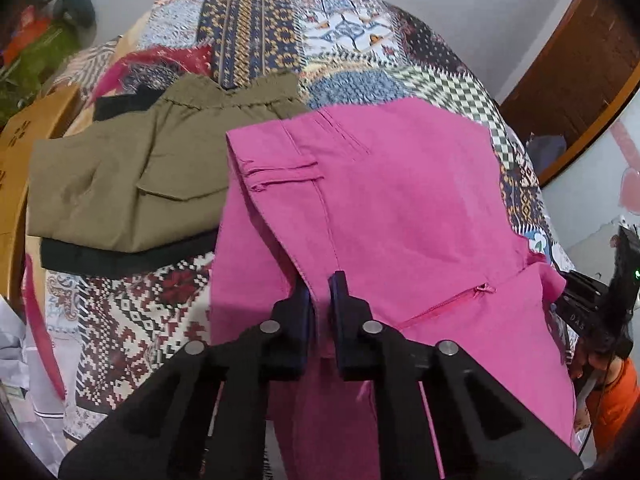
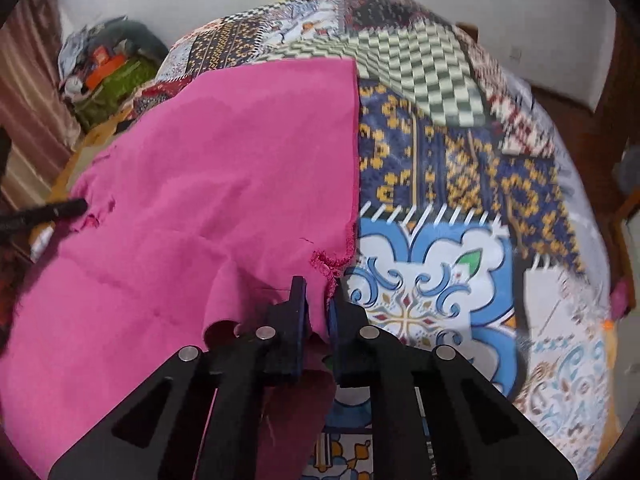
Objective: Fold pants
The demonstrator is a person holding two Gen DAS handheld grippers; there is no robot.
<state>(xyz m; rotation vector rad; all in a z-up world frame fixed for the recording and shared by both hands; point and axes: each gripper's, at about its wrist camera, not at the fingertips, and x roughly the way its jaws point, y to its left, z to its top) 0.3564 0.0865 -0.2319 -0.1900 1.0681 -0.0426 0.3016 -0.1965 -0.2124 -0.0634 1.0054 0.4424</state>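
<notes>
The pink pants [image 1: 400, 208] lie spread across a bed covered by a busy patchwork quilt [image 1: 280, 36], with part of the cloth hanging over the near edge. The left claw [image 1: 320, 292] is pinched narrow on a fold of the pink fabric near the zip [image 1: 448, 300]; cloth runs up between its two blue pads [image 1: 339, 300]. The right claw [image 2: 318, 300] is likewise nipped tight on the pants, gripping them at a frayed hem corner [image 2: 330, 264] where the pink meets the blue-and-white flower patch [image 2: 432, 280] of the quilt.

Just to the left of the pink pants, touching their edge, sits a folded olive-green garment [image 1: 132, 184] with a flap pocket, and it rests on top of something black [image 1: 120, 256] that pokes out below and behind it. Those two take up the left part of the bed, so that side is crowded. Past them, a tan cardboard box [image 1: 36, 136] stands against the bed's edge, and a jumble of green and orange things [image 2: 108, 76] is piled by the wall. On the far right of the left view there is dark wooden furniture [image 1: 580, 60], some black gear [image 1: 624, 280] with a small green light, and a person in orange [image 1: 616, 396] low down by the bed. In the right view, a black tip [image 2: 60, 210] reaches in from the left edge to touch the pink cloth.
</notes>
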